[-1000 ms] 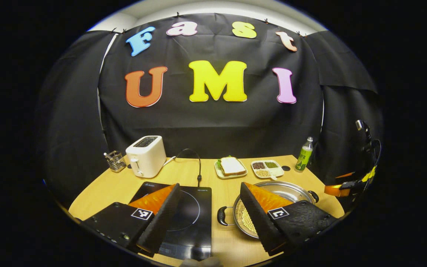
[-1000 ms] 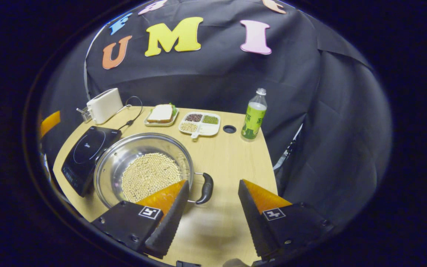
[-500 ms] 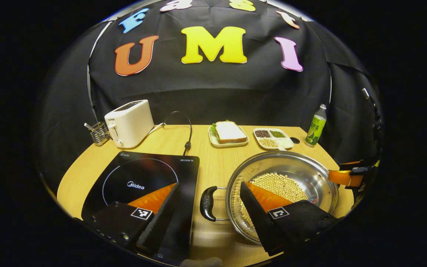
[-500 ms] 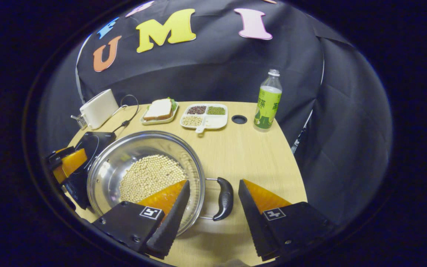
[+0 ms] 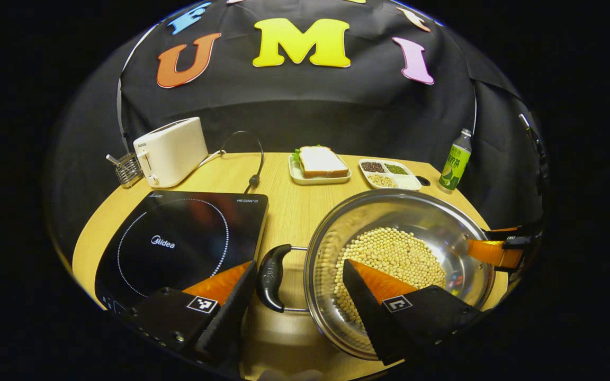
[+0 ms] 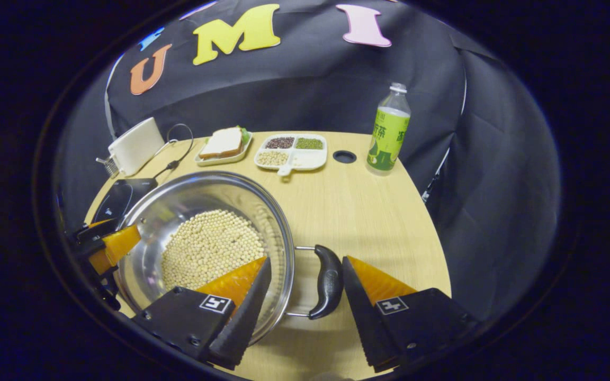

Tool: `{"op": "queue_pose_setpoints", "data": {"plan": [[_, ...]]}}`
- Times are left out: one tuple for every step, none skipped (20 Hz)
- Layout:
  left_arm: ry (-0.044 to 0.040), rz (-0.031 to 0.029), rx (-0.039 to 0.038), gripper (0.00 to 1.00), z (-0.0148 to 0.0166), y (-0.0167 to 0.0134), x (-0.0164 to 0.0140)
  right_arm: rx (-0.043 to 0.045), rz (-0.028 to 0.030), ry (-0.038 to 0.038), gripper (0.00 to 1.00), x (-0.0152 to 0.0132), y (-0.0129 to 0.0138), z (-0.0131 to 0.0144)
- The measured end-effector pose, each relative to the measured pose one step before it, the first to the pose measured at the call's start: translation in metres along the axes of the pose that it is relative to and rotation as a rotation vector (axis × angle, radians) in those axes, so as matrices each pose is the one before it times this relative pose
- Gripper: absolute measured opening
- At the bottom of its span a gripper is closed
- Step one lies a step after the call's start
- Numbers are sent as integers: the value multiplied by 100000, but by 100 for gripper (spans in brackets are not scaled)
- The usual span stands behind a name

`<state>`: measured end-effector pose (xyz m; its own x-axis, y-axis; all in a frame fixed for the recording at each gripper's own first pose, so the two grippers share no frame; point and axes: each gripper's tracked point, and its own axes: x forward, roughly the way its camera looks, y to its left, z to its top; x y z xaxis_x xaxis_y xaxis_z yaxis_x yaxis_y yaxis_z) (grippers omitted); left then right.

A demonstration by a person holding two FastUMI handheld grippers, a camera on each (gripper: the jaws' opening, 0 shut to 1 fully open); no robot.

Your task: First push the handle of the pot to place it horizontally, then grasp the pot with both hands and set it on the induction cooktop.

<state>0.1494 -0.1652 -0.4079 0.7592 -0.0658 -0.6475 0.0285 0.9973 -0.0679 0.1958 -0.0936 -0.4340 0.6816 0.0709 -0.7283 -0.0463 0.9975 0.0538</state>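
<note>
Left hand-held gripper (image 5: 294, 267): jaws apart, straddling the pot's black left handle (image 5: 271, 277) and the steel rim, gripping nothing. Right hand-held gripper (image 6: 305, 264): jaws likewise apart, the pot's right handle (image 6: 328, 280) between them and just beside the outer finger; contact unclear. The pot (image 5: 421, 211), holding pale beans (image 6: 207, 248), sits on the counter (image 6: 358, 206) just right of the induction cooktop (image 5: 178, 238); behind the pot, a sandwich plate (image 5: 318, 169), divided dish (image 5: 389, 174) and green bottle (image 6: 388, 132).
</note>
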Motion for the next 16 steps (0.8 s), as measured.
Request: {"op": "queue_pose_setpoints", "data": {"plan": [[1147, 335, 20, 96, -368, -117, 218, -453, -307, 131, 87, 97, 4, -107], [1287, 381, -20, 98, -293, 94, 295, -456, -167, 490, 87, 183, 12, -237], [1579, 576, -400, 99, -466, 106, 261, 100, 65, 1064, 87, 140, 7, -226], [-853, 642, 404, 98, 117, -63, -205, 591, -14, 1091, 87, 169, 34, -186], [703, 681, 215, 99, -107, 73, 235, 496, -18, 1337, 87, 185, 37, -415], [167, 654, 1038, 98, 14, -62, -86, 934, 126, 1218, 87, 264, 46, -287], [866, 1090, 1388, 99, -63, 129, 219, 731, -766, 1008, 86, 30, -54, -262], [1111, 1272, 1450, 95, -409, 252, -46, 747, -945, 208, 82, 263, -113, -126], [437, 2293, 2100, 92, -24, 482, 213, 314, -742, 27, 74, -523, -45, 160], [1180, 1269, 347, 84, -258, 353, 75, -424, -562, 689, 74, 485, -81, -206], [-495, 396, 779, 77, 33, -147, 219, 215, -172, 486, 72, -177, 15, 16], [1293, 154, 450, 75, -21, 29, -169, 1066, -170, 912, 74, 30, 36, -22], [-460, -37, -349, 74, 295, 25, -98, 1339, -148, 1112, 70, -16, 25, -46], [728, -307, -1336, 72, -210, 38, 34, 909, 24, 1156, 69, 3, -3, 56], [-800, -310, -1210, 71, 309, 30, 19, 1246, 203, 1158, 66, 20, 27, -65], [720, -13, -808, 66, -28, 6, -148, 637, 316, -19, 64, 38, 52, 75]]}}
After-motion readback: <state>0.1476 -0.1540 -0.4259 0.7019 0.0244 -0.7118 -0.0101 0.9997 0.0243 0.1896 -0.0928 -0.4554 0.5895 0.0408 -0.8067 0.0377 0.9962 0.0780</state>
